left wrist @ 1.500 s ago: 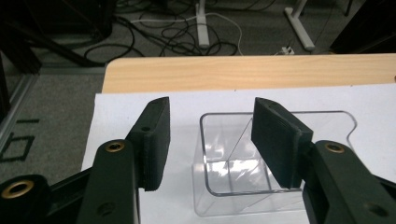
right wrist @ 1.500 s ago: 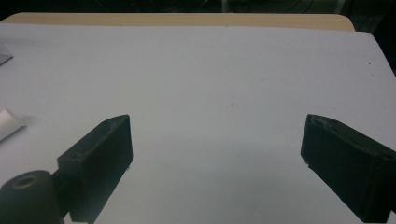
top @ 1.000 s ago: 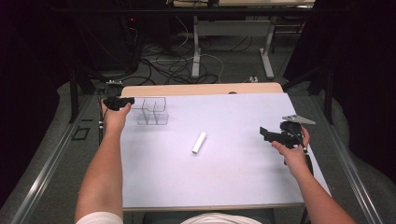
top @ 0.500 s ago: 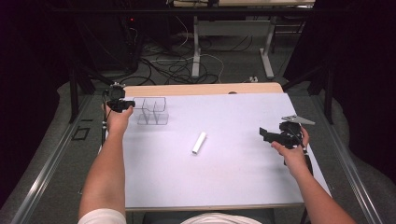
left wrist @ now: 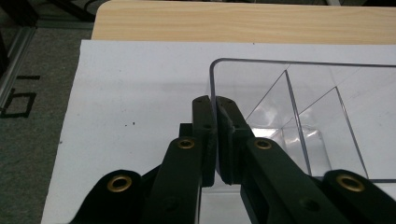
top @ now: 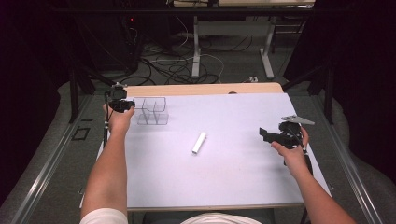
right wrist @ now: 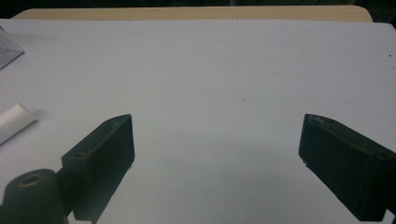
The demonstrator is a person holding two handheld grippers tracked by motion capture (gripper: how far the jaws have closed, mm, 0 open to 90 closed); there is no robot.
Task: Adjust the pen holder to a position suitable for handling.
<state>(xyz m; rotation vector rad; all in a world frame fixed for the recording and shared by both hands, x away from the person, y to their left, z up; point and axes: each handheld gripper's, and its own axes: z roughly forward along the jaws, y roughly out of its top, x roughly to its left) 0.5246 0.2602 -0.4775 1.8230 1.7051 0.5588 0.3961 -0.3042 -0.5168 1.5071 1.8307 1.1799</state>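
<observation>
A clear plastic box (top: 152, 111) with inner dividers stands at the far left of the white sheet. My left gripper (top: 126, 105) is at its left wall. In the left gripper view its jaws (left wrist: 215, 100) have just been closing and now pinch the thin clear wall of the box (left wrist: 299, 93) between their pads. A white cylinder (top: 199, 142) lies loose at the middle of the sheet, and its end shows at the left edge of the right gripper view (right wrist: 14, 121). My right gripper (top: 264, 134) hovers at the right side, open (right wrist: 217, 135), with nothing between its fingers.
The white sheet (top: 233, 177) covers most of a wooden table, whose bare far strip (top: 201, 88) shows behind the box. Cables and desk legs lie on the dark floor beyond. A metal rail runs along the floor at the left.
The left hand has shifted slightly at the box's left wall. The right hand, the box and the white cylinder have stayed where they were.
</observation>
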